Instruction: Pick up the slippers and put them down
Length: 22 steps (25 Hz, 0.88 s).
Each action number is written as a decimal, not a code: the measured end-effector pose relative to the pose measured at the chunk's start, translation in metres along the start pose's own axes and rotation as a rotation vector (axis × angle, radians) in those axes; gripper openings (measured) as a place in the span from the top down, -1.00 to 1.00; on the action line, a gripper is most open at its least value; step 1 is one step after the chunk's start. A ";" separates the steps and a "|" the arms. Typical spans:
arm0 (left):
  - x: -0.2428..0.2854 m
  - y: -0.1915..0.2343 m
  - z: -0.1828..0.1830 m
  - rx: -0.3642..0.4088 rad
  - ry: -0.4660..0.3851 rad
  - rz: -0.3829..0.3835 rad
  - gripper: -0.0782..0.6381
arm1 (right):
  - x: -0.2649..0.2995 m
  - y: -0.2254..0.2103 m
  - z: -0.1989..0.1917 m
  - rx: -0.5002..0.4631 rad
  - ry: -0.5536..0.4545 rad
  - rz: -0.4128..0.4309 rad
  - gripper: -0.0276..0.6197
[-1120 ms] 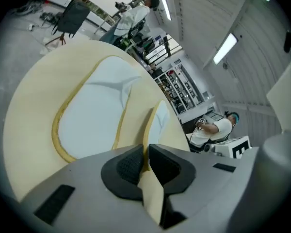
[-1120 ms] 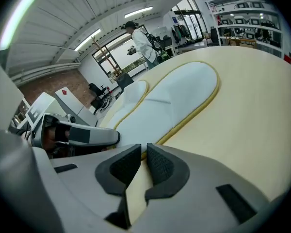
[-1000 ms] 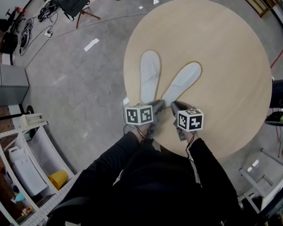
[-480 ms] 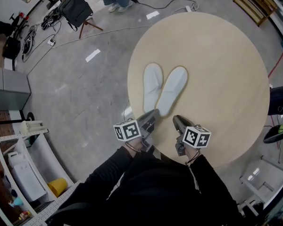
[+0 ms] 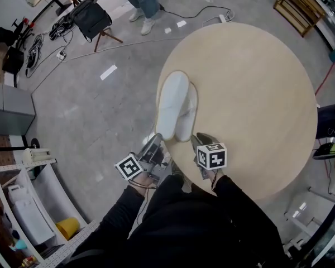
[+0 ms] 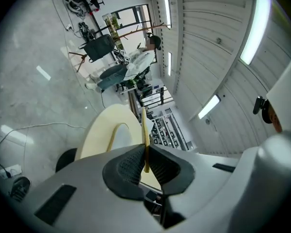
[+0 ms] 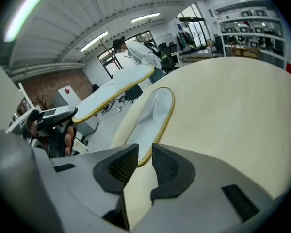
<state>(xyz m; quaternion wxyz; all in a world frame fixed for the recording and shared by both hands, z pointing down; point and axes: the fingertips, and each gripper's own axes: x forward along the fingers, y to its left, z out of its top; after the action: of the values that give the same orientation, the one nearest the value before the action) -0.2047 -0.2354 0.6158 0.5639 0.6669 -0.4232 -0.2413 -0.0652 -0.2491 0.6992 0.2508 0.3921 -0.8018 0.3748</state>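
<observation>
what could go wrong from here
The left claw pinches only the edge of the raised white yellow-trimmed slipper, so it may slip out. It hangs near the round wooden table's rim and might fall to the floor. The right claw has just been opening, empty, and could nudge the other slipper.

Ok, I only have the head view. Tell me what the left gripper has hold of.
Observer: The left gripper is clamped on the thin near edge of the raised slipper; its own view shows the pads pressing it.
Operator: Now report the right one.
Observer: The right gripper holds nothing: its jaws have just been opening and stand apart, with the near end of the other slipper just ahead of the gap, not pinched.
Operator: Say whether that one is off the table.
Observer: No. The right gripper view shows it lying flat on the table, with the raised slipper in the air to its left.
</observation>
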 end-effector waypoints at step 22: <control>-0.015 0.097 0.013 -0.043 0.056 0.152 0.66 | 0.049 0.008 -0.002 -0.018 0.198 -0.245 0.30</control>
<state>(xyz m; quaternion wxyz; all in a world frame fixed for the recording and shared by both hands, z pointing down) -0.2510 -0.2310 0.7028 0.6064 0.6269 -0.4515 -0.1881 -0.0993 -0.2658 0.7316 0.3758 0.4460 -0.7226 0.3710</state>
